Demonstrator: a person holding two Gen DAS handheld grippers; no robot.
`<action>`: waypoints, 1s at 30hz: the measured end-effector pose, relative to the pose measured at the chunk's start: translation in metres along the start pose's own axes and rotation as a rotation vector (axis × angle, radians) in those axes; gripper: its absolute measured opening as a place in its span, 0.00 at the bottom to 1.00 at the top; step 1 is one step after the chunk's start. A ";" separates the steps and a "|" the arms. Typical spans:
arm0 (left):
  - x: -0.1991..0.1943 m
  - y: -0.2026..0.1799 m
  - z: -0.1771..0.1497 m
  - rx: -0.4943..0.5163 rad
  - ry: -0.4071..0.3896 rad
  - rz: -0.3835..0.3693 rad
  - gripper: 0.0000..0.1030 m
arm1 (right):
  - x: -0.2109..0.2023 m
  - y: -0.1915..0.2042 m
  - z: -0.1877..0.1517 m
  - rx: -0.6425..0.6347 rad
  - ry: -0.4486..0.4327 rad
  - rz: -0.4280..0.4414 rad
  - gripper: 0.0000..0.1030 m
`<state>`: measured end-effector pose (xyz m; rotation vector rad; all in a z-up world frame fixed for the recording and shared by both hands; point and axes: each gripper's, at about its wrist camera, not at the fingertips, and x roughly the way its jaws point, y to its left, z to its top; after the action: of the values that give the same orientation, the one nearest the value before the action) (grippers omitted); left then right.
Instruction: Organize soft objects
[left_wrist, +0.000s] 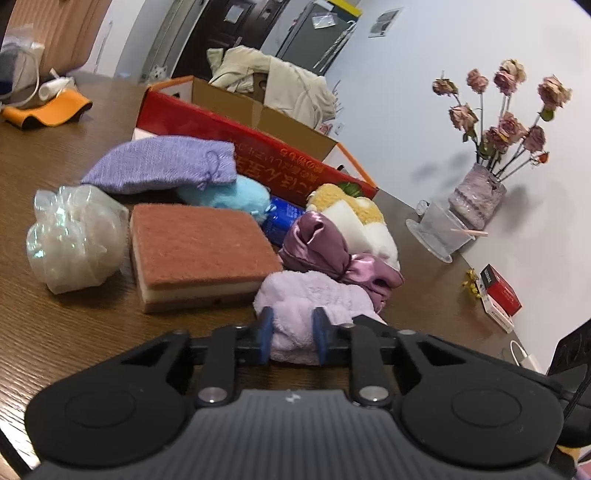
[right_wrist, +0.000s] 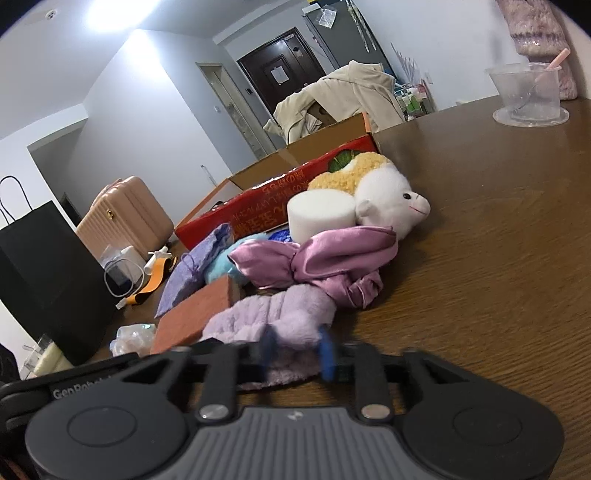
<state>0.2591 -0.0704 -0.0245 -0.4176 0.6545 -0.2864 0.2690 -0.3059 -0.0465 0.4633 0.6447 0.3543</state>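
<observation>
A fluffy lilac towel (left_wrist: 310, 295) (right_wrist: 280, 314) lies at the near edge of a pile on the brown table (right_wrist: 480, 240). My left gripper (left_wrist: 293, 332) is shut on one end of it. My right gripper (right_wrist: 297, 350) is shut on another part, its blue pads pressing the pile. Behind the towel are a shiny purple satin cloth (left_wrist: 325, 247) (right_wrist: 332, 258), a brown sponge block (left_wrist: 199, 243), a purple knit pouch (left_wrist: 162, 166), a light-blue plush (left_wrist: 229, 195), a sheep plush (right_wrist: 391, 199) and a white foam cylinder (right_wrist: 319, 214). An open red cardboard box (left_wrist: 221, 129) (right_wrist: 258, 210) stands behind the pile.
A crinkled clear plastic bag (left_wrist: 74, 236) lies left of the sponge. At the right are a vase of dried roses (left_wrist: 476, 195), a clear cup (left_wrist: 439, 229) and a small red box (left_wrist: 498, 295). A black paper bag (right_wrist: 48, 266) and a charger cable (right_wrist: 122, 273) occupy the far left.
</observation>
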 end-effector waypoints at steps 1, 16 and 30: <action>-0.005 -0.001 0.000 0.003 -0.010 -0.014 0.17 | -0.004 0.002 0.000 -0.007 0.000 0.003 0.17; -0.074 -0.051 0.071 0.231 -0.222 -0.187 0.16 | -0.069 0.062 0.053 -0.161 -0.229 0.035 0.15; 0.118 -0.032 0.263 0.130 -0.065 -0.236 0.16 | 0.094 0.052 0.253 -0.139 -0.185 -0.134 0.14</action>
<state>0.5122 -0.0696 0.1162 -0.3784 0.5198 -0.5340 0.4926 -0.2957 0.1124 0.3138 0.4651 0.2243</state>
